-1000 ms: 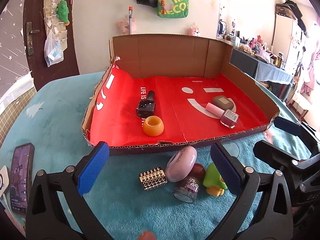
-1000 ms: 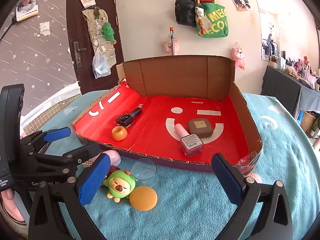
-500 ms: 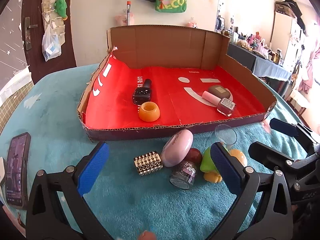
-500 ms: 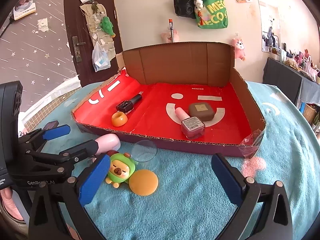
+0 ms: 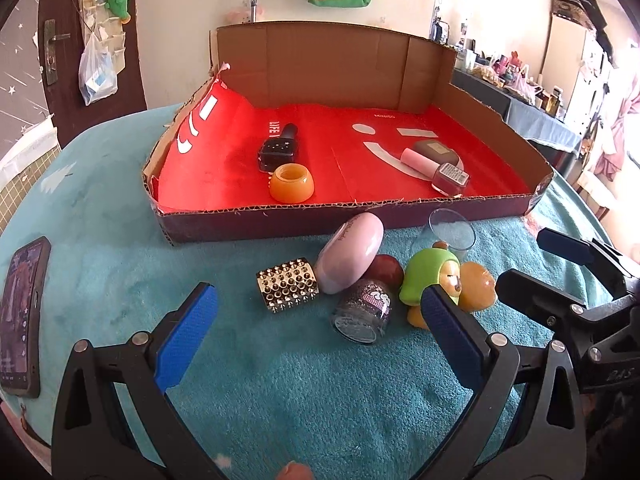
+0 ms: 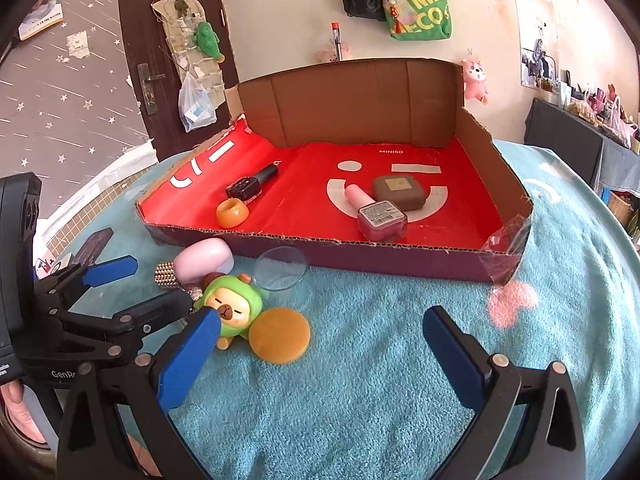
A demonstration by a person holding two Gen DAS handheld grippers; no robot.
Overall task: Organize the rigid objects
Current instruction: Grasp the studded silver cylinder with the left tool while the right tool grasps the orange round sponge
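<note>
My left gripper [image 5: 316, 336] is wide apart and holds nothing. Just past its blue pads I see a little pile on the blue towel [image 5: 120, 264]: a gold studded tube [image 5: 287, 285], a pink egg-shaped case [image 5: 349, 253], a glittery jar [image 5: 362, 312] on its side and a green toy [image 5: 430, 280]. The jar lies closest, between the two pads and a bit beyond them. The toy sits right by the pad on the right.

My right gripper [image 6: 320, 344] is wide apart too, with nothing in it. The green toy [image 6: 234, 306] touches its left pad, and an orange disc [image 6: 279, 334] lies just beside the toy. A clear round lid [image 6: 281, 268] leans on the front wall of the red box [image 6: 400, 258].

A second ago the pile was farther down in the left view and partly hidden. Both grippers have moved closer to it, and the box looks nearer.
</note>
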